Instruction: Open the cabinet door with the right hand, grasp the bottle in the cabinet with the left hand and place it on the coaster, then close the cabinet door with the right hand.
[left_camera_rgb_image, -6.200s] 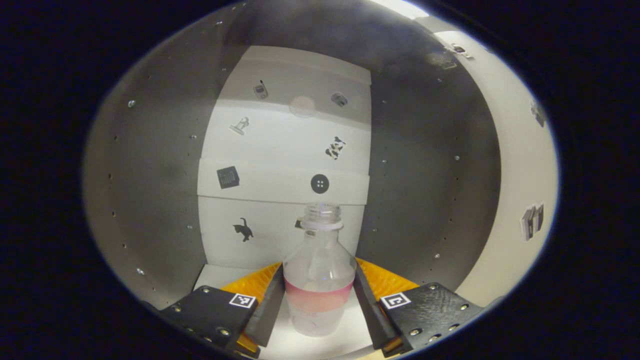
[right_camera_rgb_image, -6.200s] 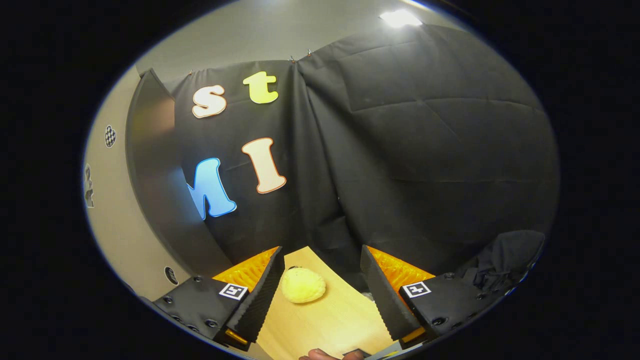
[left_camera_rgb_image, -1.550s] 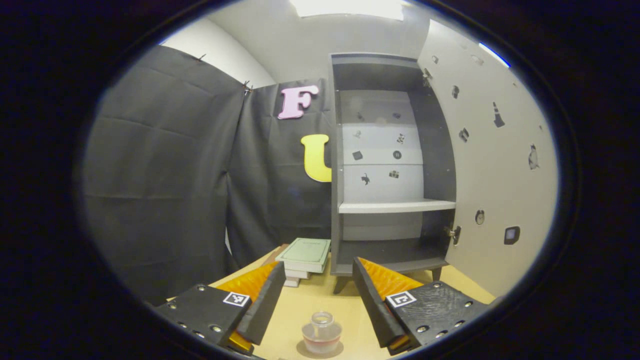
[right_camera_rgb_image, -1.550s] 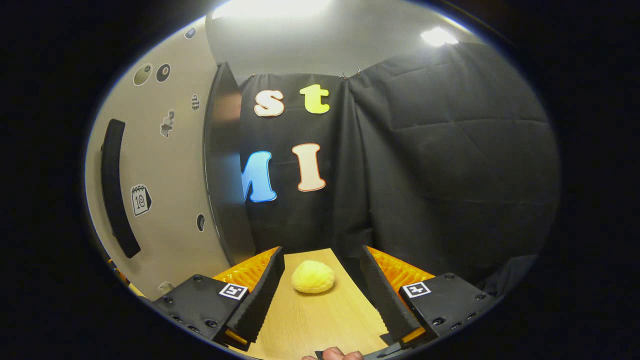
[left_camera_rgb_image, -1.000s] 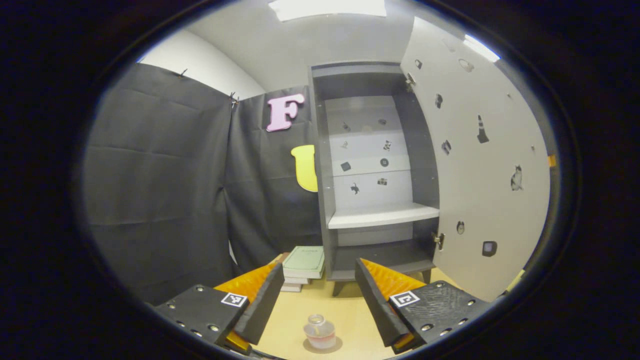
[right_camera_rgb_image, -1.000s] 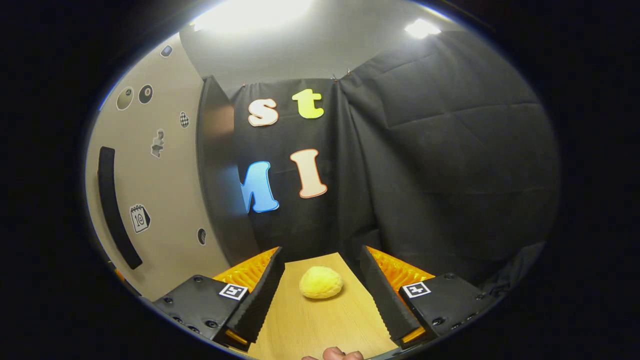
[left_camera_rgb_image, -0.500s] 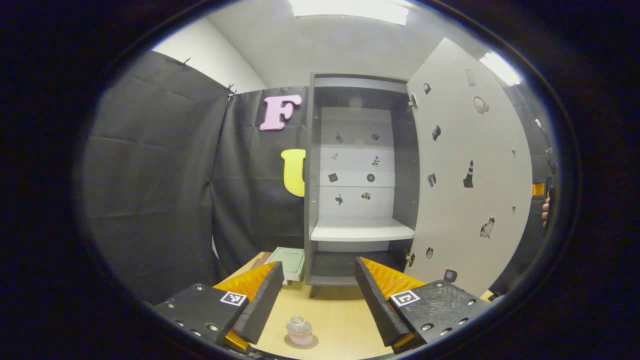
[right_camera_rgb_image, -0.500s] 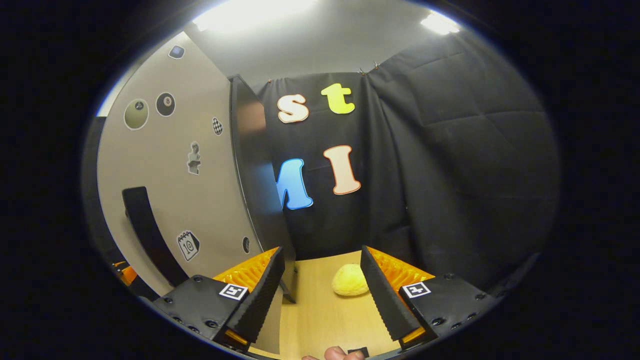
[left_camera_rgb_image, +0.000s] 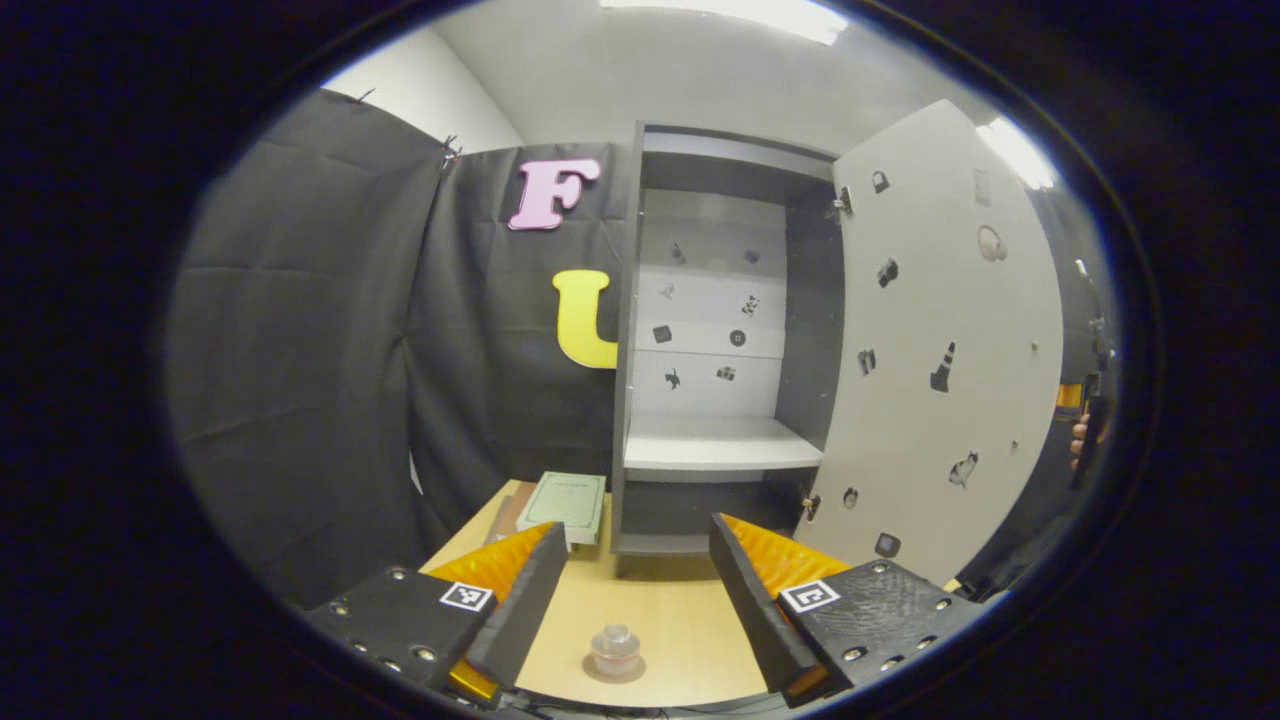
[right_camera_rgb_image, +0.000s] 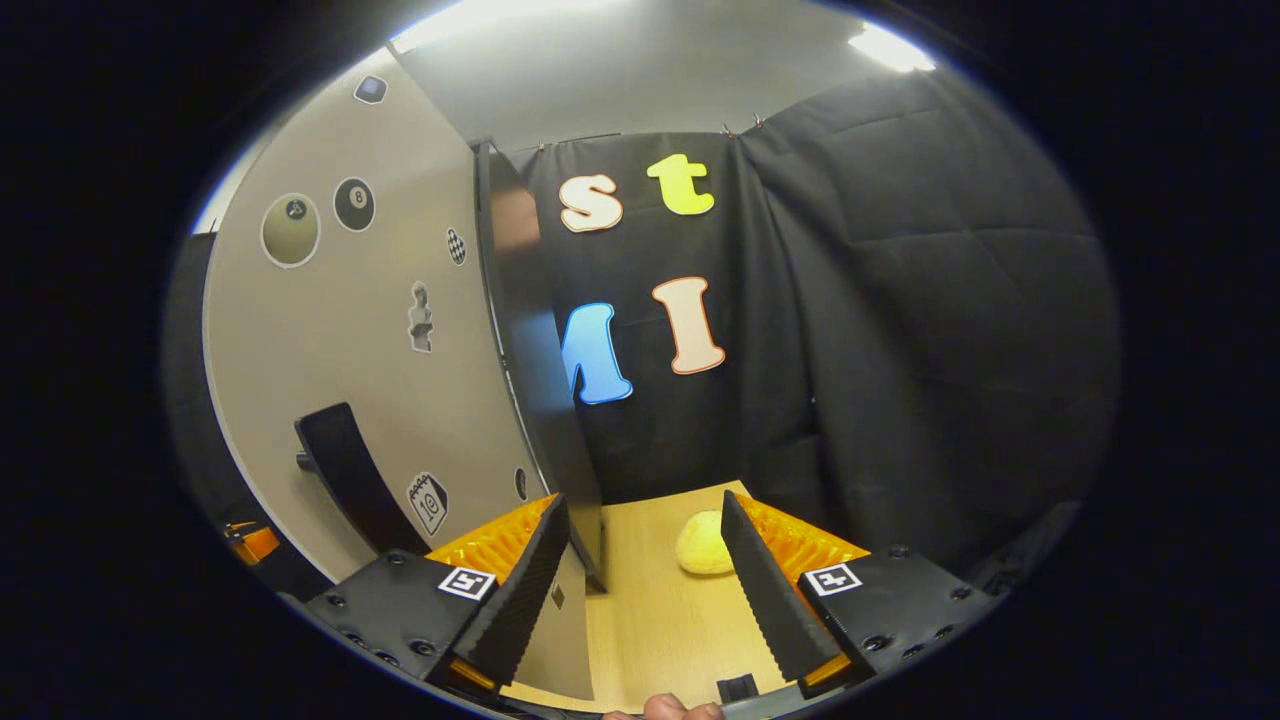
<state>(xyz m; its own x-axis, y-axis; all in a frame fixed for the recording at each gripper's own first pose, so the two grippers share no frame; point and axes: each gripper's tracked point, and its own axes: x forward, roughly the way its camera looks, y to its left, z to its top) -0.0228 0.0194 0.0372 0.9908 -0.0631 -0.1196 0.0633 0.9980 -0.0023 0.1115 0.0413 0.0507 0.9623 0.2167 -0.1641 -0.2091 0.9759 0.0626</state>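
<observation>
On the table, the bottle stands between the left gripper's wide fingers; cabinet door at two o'clock; right gripper gapes empty.

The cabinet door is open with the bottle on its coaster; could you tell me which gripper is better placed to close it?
The right gripper: it hovers open beside the cabinet door, near its handle. The left gripper hangs back above the bottle.
</observation>
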